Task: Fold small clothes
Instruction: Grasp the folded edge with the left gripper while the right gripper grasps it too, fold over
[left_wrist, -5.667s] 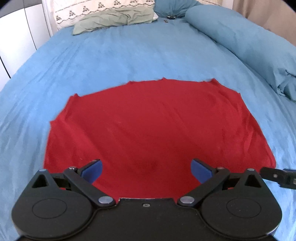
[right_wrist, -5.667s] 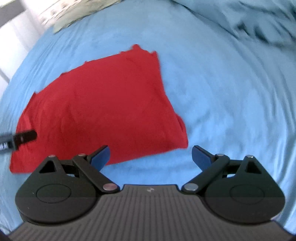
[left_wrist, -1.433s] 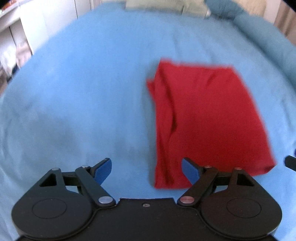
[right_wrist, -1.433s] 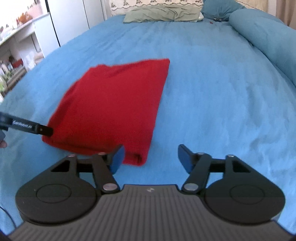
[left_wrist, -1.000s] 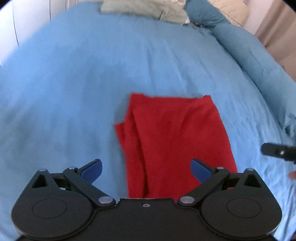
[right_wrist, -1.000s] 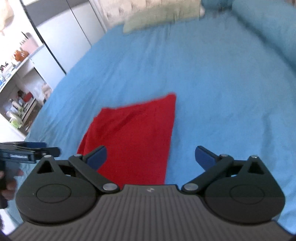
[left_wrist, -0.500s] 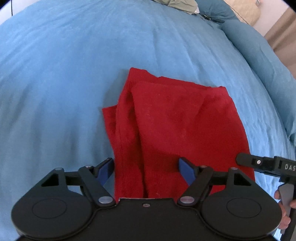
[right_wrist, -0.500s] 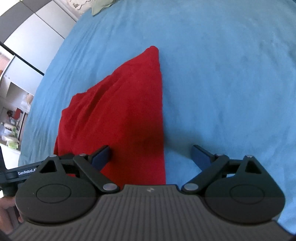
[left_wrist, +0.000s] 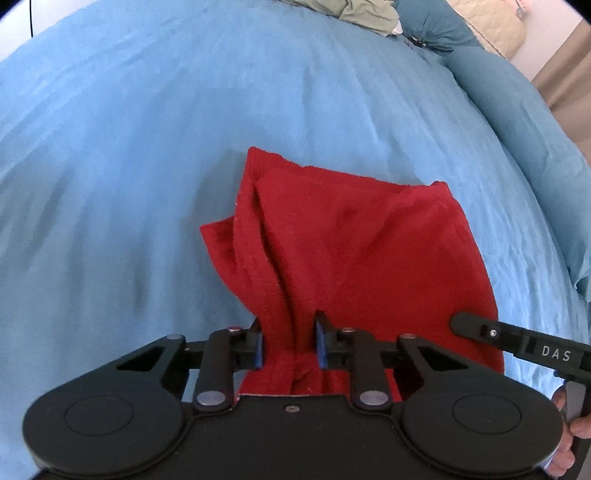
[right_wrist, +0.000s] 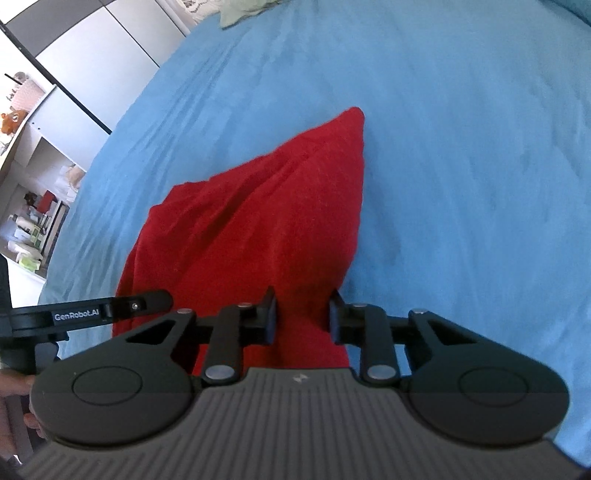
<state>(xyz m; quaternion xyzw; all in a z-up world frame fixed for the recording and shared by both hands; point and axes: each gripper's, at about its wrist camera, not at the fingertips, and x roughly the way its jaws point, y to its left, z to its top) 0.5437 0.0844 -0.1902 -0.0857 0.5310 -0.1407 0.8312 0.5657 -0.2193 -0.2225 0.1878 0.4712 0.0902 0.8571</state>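
Red knit garment (left_wrist: 354, 258), folded and creased, is pinched at near corners by left gripper (left_wrist: 288, 345) and right gripper (right_wrist: 302, 319) on wrinkled blue bedspread (left_wrist: 147, 129).

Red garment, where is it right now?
The red garment lies folded mid-bed on the blue cover, its near edge pinched by the left gripper and right gripper.
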